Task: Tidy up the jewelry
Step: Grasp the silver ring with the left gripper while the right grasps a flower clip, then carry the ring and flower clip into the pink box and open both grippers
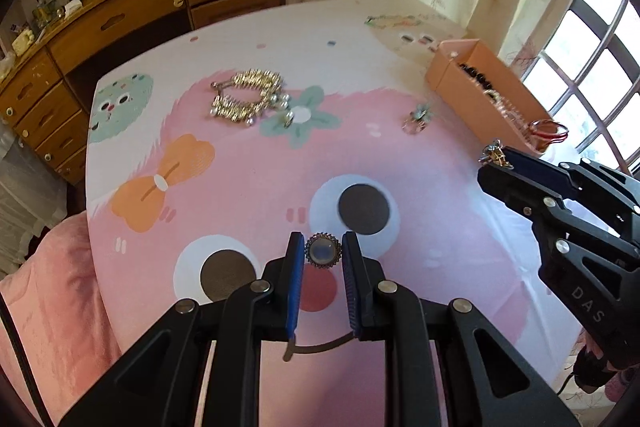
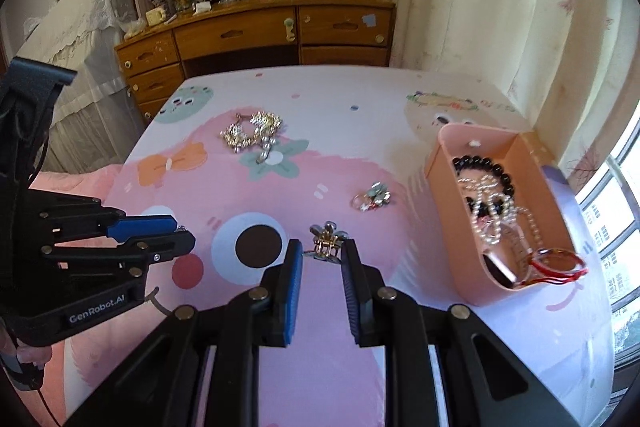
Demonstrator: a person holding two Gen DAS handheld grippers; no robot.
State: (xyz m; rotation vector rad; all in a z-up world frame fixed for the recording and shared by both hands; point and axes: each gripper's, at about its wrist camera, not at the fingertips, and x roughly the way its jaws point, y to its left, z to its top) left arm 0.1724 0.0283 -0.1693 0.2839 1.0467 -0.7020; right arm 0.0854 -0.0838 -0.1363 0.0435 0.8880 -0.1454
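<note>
Pink storage tray (image 2: 448, 187) half filled. Left tongs (image 1: 323, 251) clamp a round brooch (image 1: 323, 251); right tongs (image 2: 322, 251) clamp a gold flower clip (image 2: 326, 241). Next: carry both over tray, release.

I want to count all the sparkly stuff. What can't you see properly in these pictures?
- Pink box, left wrist view: its near wall hides most of the jewelry inside.
- Round ring, left wrist view: its band is out of sight behind its face.
- Small ring on the table, right wrist view: too small and blurred to tell its parts.
- Gold bracelet pile: too tangled to count the pieces.
</note>
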